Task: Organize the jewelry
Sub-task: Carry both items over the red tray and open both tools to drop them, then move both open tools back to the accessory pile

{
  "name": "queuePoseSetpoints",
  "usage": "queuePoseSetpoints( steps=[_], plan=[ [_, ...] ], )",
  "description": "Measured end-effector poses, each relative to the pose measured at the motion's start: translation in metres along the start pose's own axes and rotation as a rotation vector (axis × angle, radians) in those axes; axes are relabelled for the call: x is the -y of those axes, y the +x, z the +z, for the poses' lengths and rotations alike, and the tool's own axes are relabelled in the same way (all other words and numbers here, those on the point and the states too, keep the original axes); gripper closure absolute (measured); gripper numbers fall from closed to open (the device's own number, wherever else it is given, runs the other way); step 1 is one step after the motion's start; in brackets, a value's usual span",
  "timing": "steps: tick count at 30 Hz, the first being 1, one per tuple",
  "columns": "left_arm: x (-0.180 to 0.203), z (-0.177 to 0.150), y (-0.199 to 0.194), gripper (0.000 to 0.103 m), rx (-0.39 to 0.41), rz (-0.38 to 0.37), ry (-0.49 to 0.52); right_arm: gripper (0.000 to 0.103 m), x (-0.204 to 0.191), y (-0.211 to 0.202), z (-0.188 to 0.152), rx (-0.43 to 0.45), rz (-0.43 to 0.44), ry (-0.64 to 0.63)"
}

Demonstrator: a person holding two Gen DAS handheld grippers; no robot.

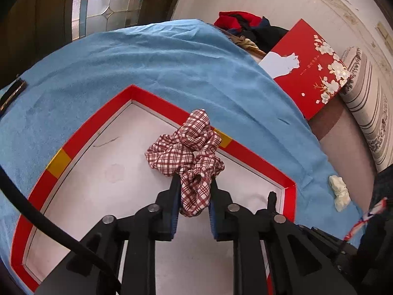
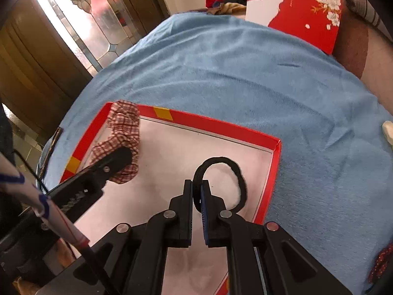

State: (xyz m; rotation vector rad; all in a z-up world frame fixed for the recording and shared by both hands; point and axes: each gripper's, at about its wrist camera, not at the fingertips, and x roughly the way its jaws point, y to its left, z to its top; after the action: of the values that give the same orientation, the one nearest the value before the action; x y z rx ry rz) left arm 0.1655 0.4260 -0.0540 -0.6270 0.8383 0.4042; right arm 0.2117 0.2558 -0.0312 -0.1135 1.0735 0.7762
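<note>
Both items are over the red-rimmed box but unreleased: the left gripper clamps the plaid scrunchie, the right gripper pinches the black hair tie, while a white scrunchie remains outside on the blue cloth.

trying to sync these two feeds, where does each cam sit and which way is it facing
Left wrist: on the left gripper, looking down its jaws at the plaid scrunchie over the red box.
Right wrist: on the right gripper, pinching the black hair tie; the left gripper shows too.
Shared: box, scrunchie, blue cloth.
</note>
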Motion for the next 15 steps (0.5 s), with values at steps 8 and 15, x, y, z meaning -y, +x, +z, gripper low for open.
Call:
queuePoseSetpoints(
  steps=[8,15],
  plan=[
    [0.001,0.001,-0.016,0.066,0.032,-0.032,-0.013,0.057,0.008,-0.019,-0.005,0.039,0.007,0.047],
    [0.017,-0.005,-0.037,0.064,0.064,-0.032,0.037,0.057,0.03,-0.072,-0.027,0.098,0.009,0.078]
  ],
)
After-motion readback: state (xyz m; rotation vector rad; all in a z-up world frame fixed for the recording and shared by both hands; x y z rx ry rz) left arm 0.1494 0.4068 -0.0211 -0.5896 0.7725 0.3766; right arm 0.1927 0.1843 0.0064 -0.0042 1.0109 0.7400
